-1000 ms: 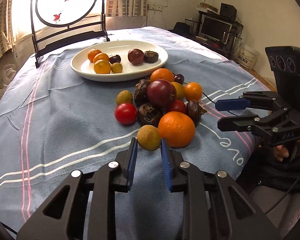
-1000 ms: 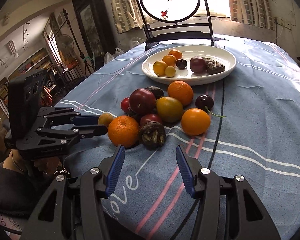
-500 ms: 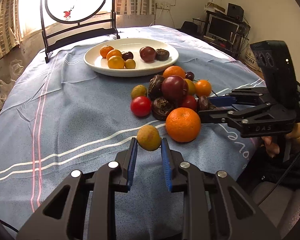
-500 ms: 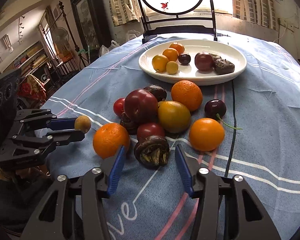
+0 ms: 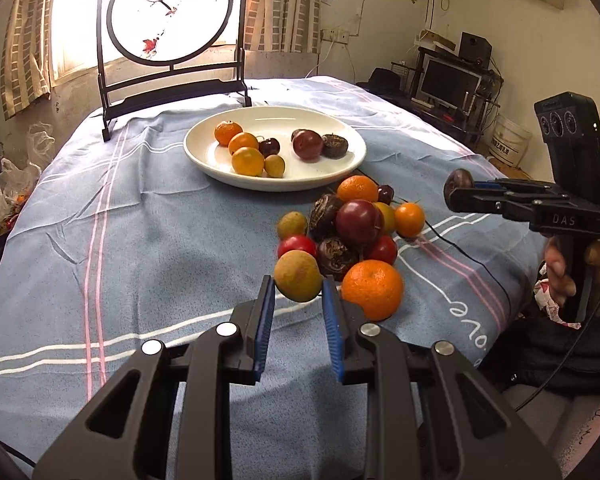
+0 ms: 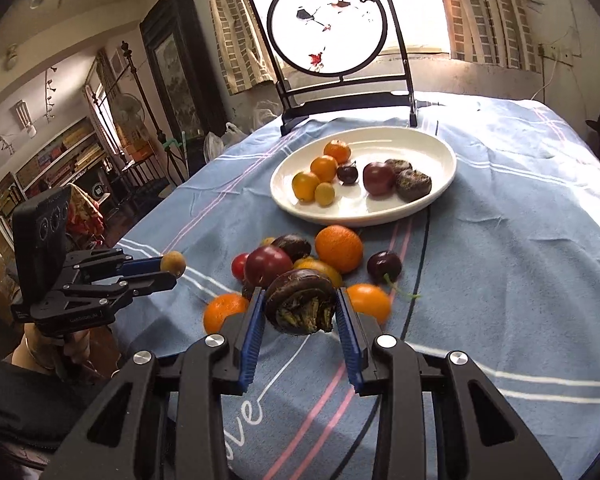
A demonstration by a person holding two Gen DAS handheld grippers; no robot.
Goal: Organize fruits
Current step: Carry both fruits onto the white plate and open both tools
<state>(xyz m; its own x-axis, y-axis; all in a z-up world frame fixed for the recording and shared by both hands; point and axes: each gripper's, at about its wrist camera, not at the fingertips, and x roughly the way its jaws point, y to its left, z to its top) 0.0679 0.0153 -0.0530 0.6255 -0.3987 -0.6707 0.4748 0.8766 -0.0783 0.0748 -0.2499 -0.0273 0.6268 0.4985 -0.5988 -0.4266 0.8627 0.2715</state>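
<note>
Now my left gripper (image 5: 299,295) clenches a tan longan (image 5: 299,276), my right gripper (image 6: 300,309) a dark water chestnut (image 6: 301,303), both near the fruit pile (image 5: 356,228); the white plate (image 5: 204,156) sits farther back.

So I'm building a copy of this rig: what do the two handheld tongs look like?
Both the left tongs and the right tongs are black linkage frames with silver pivot pins and blue ribbed pads. Each carries a black three-lens camera block. The right one reads "DAS" and trails a thin black cable.
</note>
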